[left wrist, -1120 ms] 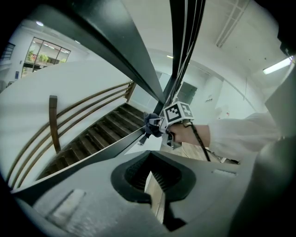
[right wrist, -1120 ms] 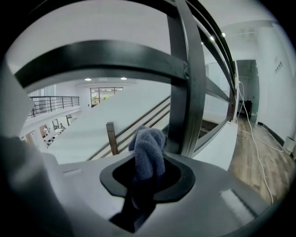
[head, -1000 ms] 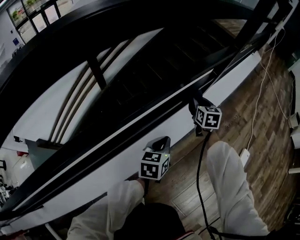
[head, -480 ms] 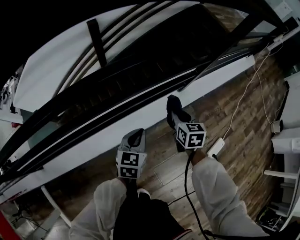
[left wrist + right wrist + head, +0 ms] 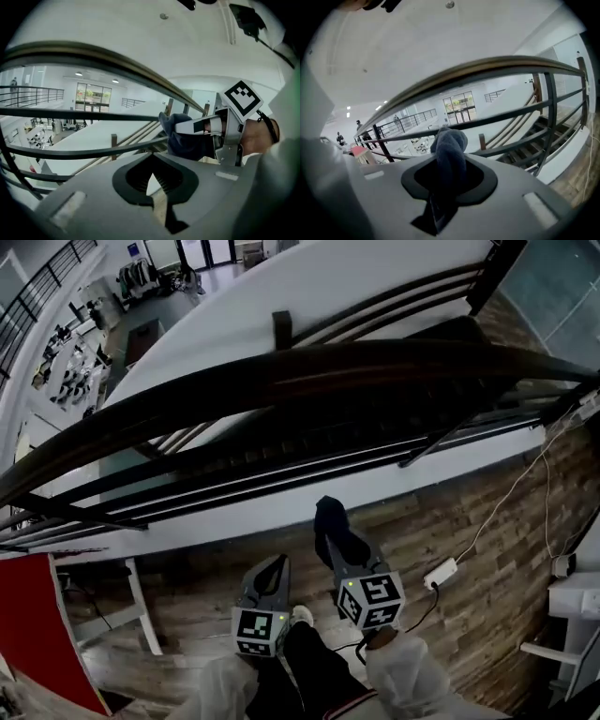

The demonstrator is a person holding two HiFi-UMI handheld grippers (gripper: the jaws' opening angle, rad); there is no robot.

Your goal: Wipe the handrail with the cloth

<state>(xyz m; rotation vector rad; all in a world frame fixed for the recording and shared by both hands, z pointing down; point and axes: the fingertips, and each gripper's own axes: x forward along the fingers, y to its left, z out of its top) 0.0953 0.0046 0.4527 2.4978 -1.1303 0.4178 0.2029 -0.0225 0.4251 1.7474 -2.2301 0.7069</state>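
Note:
The dark handrail (image 5: 309, 367) curves across the head view from lower left to right, above thinner bars. My right gripper (image 5: 330, 538) is shut on a dark blue cloth (image 5: 328, 521), which sticks out past its tips below the rail and apart from it. In the right gripper view the cloth (image 5: 450, 150) bulges from the shut jaws, with the handrail (image 5: 487, 65) arching overhead. My left gripper (image 5: 275, 568) sits beside it, shut and holding nothing. The left gripper view shows the left gripper (image 5: 152, 183), the handrail (image 5: 117, 63), and the cloth (image 5: 185, 140) at the right.
Beyond the bars, a dark staircase (image 5: 375, 427) drops to a lower hall. A white power strip (image 5: 441, 573) and its cable lie on the wooden floor at the right. A red panel (image 5: 37, 624) and a white frame leg (image 5: 141, 606) stand at the left.
The head view has swung, so the handrail now runs higher in the picture. Both grippers have drawn back toward my body, away from the rail. The cloth stays in the right gripper.

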